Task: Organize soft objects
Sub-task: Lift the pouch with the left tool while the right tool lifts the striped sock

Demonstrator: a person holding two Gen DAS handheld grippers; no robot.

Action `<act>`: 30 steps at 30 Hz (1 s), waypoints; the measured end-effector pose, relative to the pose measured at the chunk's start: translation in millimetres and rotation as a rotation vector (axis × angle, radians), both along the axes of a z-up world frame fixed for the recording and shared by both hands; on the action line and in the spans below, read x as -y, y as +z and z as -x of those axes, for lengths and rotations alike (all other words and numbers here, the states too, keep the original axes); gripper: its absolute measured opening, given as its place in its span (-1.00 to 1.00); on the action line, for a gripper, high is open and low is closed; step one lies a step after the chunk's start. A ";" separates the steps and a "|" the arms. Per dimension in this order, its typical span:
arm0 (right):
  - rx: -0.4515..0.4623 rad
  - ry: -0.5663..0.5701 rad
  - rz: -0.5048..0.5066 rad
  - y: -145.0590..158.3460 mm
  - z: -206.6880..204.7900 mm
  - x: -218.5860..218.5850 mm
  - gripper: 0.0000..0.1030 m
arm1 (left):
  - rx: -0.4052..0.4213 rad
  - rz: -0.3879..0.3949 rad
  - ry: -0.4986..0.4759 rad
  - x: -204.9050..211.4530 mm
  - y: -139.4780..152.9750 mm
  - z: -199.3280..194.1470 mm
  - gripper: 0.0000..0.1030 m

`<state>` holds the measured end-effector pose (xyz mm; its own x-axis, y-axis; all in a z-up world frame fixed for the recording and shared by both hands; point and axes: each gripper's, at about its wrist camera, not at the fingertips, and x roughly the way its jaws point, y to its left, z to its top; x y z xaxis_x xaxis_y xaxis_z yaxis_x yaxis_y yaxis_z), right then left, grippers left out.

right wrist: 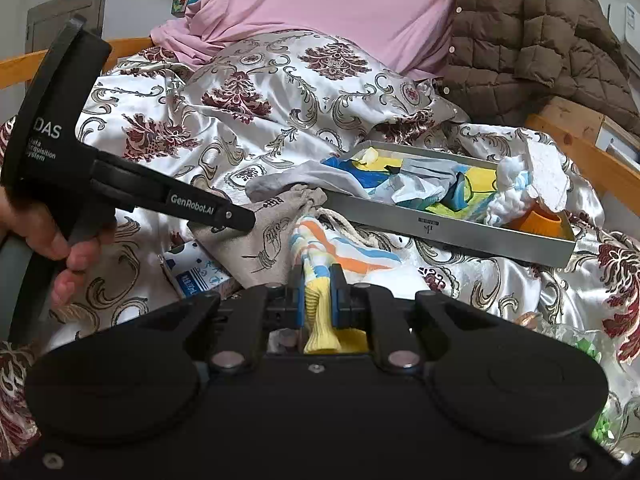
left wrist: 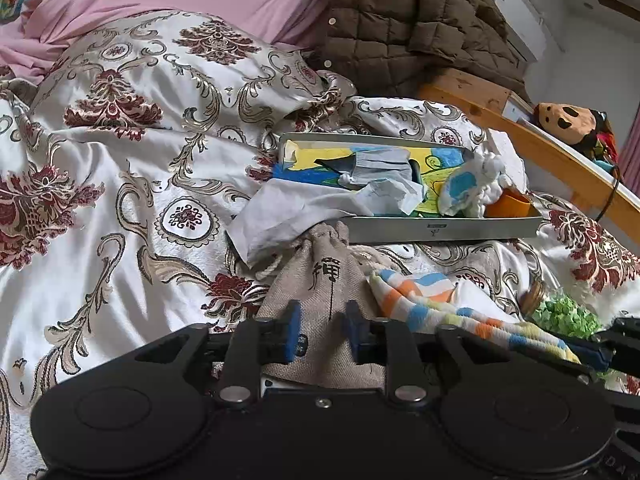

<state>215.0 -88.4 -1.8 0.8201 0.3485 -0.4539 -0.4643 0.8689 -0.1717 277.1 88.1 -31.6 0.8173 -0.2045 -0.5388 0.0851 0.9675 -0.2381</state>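
The pouch [left wrist: 320, 280] is lying between the left gripper's [left wrist: 323, 334] fingers. The tray [left wrist: 440, 230] is sitting beyond it. The sock [left wrist: 440, 308] is lying to the right, its end inside the right gripper [right wrist: 317, 294].

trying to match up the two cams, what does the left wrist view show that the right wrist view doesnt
Only the left wrist view: a brown spotted plush toy on the wooden bed rail, and the left gripper open around the beige drawstring pouch.

Only the right wrist view: a blue-and-white printed packet, and the right gripper shut on the striped fuzzy sock.

Both: the shallow metal tray and brown quilted jacket.
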 end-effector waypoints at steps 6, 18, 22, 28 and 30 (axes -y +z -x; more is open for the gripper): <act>-0.007 -0.001 -0.004 -1.2 0.0 -1.4 -0.89 | -0.024 -0.006 -0.020 3.7 -5.1 -8.1 0.11; -0.009 -0.002 -0.001 -3.2 -3.5 -3.7 -0.89 | -0.030 -0.119 -0.056 16.0 -8.8 -17.2 -0.69; -0.007 -0.002 0.002 -3.9 -4.7 -3.0 -0.89 | -0.037 -0.132 -0.077 20.2 -9.9 -16.5 -0.82; 0.005 -0.002 0.005 -3.4 -5.9 -1.2 -0.89 | -0.059 -0.104 -0.079 22.4 -9.4 -15.1 -0.91; 0.013 -0.002 0.012 -2.8 -5.0 -1.5 -0.89 | -0.066 -0.101 -0.075 23.5 -8.5 -14.4 -0.91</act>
